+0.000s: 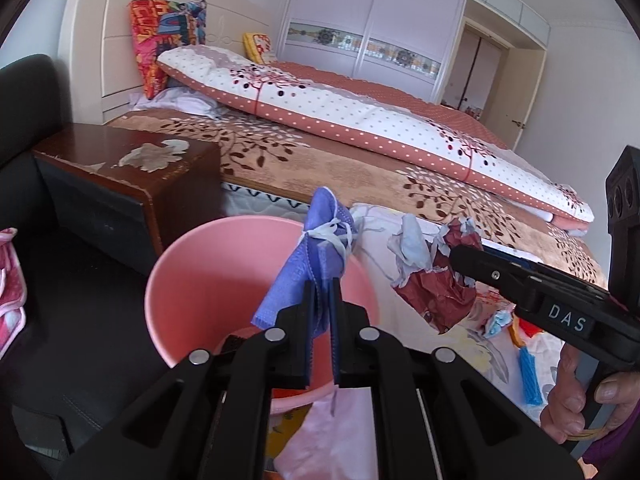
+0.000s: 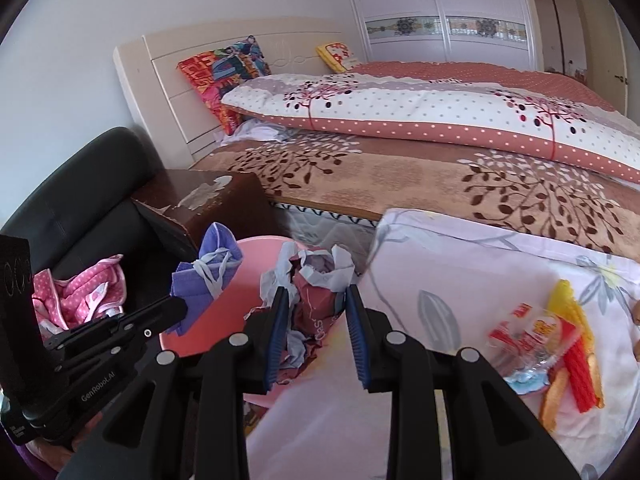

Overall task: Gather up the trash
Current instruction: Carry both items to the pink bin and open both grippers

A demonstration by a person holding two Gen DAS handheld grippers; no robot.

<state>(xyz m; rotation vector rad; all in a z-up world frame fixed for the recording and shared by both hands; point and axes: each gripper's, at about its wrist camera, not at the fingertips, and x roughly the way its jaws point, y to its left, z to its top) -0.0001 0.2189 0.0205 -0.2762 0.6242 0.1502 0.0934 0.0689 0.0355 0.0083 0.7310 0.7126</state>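
A: Left wrist view first. What's your left gripper (image 1: 322,300) doing?

B: It's clenched on the purple face mask (image 1: 316,248). The mask sticks up from between the jaws, ear loops knotted around it, and you're holding it over the mouth of the pink bucket (image 1: 192,272). The bucket sits below the near edge of the flowered sheet (image 1: 380,248), beside the dark wooden nightstand (image 1: 132,168).

A: Is the right one visible there?

B: Yes. Your right gripper (image 1: 460,258) comes in from the right edge, its tip in a crumpled maroon wrapper with pale blue tissue (image 1: 436,280), which hangs over the sheet just right of the bucket. From this side I can't tell how the jaws stand. A blue ribbed stick (image 1: 528,372) lies on the sheet near your right hand (image 1: 580,396).

A: Right wrist view?

B: Your right gripper (image 2: 316,332) has both blue pads (image 2: 278,332) against the sides of the maroon wrapper wad (image 2: 316,300), so it's grasping it at the left edge of the flowered sheet (image 2: 460,264), right by the bucket rim (image 2: 256,246). Your left gripper (image 2: 176,312) enters from the left, the purple mask (image 2: 208,276) in its tip over the bucket.

A: Anything left on the sheet?

B: Snack wrappers and red and yellow pieces (image 2: 552,344) near its right edge, well apart from the bucket. A pink dotted cloth (image 2: 84,292) lies on the black chair (image 2: 80,200) at left.
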